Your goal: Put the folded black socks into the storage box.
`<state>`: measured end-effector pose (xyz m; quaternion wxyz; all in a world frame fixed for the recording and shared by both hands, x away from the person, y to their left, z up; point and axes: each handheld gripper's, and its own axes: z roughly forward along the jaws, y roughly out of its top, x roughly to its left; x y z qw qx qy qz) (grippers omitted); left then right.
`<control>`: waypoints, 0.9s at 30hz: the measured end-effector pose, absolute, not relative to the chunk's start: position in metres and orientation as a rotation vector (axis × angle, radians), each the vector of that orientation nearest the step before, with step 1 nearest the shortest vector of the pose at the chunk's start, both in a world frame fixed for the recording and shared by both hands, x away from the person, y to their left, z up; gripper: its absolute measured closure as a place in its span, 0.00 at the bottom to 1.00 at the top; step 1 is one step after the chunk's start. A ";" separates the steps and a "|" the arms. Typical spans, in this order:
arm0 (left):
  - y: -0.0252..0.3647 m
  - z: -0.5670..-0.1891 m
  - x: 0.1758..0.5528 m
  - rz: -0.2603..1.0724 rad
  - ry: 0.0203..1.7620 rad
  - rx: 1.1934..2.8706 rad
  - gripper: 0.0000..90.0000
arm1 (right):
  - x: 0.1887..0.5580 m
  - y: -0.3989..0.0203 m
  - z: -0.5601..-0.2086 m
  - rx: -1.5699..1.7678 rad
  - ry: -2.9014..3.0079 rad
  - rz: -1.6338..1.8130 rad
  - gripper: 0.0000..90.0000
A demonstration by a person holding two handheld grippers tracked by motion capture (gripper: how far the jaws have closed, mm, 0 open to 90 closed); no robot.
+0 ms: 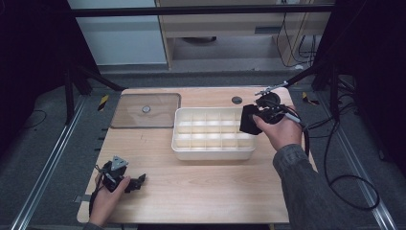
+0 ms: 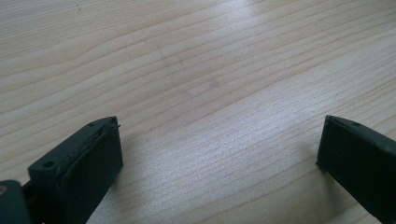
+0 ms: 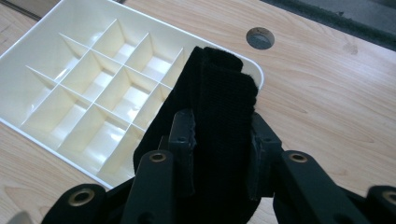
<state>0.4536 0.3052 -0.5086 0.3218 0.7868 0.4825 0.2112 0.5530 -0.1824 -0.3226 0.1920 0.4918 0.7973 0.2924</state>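
Between the jaws of the right gripper (image 3: 219,154) sits a folded black cloth (image 3: 219,93), clamped on both sides and held over the right end of the white divided tray (image 3: 70,93), its far edge above the tray's corner cells; beyond it lies the wooden table (image 3: 327,102); the left gripper (image 2: 219,154) rests spread wide on bare wood, well apart from tray and cloth, grasping nothing.
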 end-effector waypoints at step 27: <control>0.304 -0.509 0.452 0.551 1.261 2.070 0.00 | 0.564 -0.177 -0.346 1.370 2.266 0.722 0.76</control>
